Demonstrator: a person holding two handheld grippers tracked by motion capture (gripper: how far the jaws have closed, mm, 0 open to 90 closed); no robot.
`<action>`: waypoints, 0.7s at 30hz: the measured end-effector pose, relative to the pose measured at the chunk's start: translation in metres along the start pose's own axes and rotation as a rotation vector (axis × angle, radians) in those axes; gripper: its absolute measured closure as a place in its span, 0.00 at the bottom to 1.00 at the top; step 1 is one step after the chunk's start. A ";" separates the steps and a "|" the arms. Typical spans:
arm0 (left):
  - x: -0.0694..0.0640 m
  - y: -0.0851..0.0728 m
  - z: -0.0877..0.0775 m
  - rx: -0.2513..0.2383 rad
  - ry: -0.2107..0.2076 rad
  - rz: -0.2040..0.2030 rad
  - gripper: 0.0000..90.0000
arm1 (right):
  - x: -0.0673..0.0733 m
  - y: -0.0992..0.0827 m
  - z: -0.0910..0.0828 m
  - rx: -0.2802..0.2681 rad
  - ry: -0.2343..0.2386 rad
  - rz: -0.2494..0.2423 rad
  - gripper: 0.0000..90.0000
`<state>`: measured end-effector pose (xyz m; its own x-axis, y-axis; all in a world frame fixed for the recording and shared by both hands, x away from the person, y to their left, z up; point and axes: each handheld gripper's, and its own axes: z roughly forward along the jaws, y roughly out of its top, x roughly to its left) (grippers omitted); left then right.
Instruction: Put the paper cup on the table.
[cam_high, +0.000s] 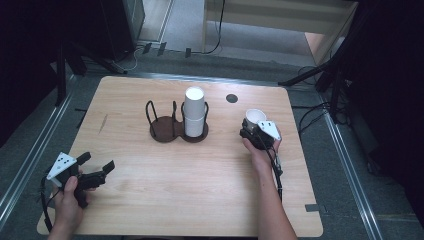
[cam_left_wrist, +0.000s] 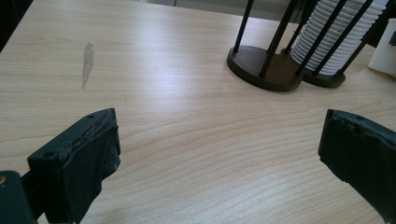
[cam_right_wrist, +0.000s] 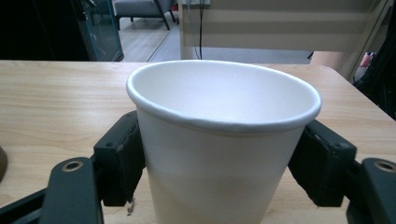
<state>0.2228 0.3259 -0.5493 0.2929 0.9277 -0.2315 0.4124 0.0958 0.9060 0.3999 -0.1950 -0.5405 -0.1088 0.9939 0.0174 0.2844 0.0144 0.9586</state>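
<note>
A white paper cup (cam_high: 255, 117) (cam_right_wrist: 219, 140) stands upright at the table's right side. My right gripper (cam_high: 252, 131) (cam_right_wrist: 219, 163) has its two black pads against the cup's walls, one on each side below the rim. A dark two-ring wire holder (cam_high: 165, 131) (cam_left_wrist: 261, 65) sits mid-table at the back. Its right ring holds a tall stack of white cups (cam_high: 194, 112) (cam_left_wrist: 327, 42); its left ring is bare. My left gripper (cam_high: 97, 161) (cam_left_wrist: 219, 149) rests near the front left corner, jaws wide apart with bare wood between them, pointing toward the holder.
The wooden table (cam_high: 150, 200) has a black round spot (cam_high: 231, 98) near its back edge and a grey scuff (cam_high: 103, 122) (cam_left_wrist: 87, 60) at the left. Dark stands and cables surround the table on the floor.
</note>
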 end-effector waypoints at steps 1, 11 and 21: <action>0.000 0.000 0.000 0.001 0.001 -0.002 0.00 | 0.000 0.000 0.000 0.010 0.005 -0.006 0.29; 0.000 0.000 0.001 0.004 0.003 -0.001 0.00 | 0.002 -0.002 -0.001 0.026 0.000 -0.010 0.28; -0.001 0.000 0.001 0.005 0.004 -0.002 0.00 | -0.001 -0.002 -0.005 0.025 0.021 0.018 0.15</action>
<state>0.2235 0.3249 -0.5496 0.2891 0.9288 -0.2317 0.4174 0.0955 0.9037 0.3944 -0.1966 -0.5412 -0.1236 0.9915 0.0411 0.3106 -0.0007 0.9506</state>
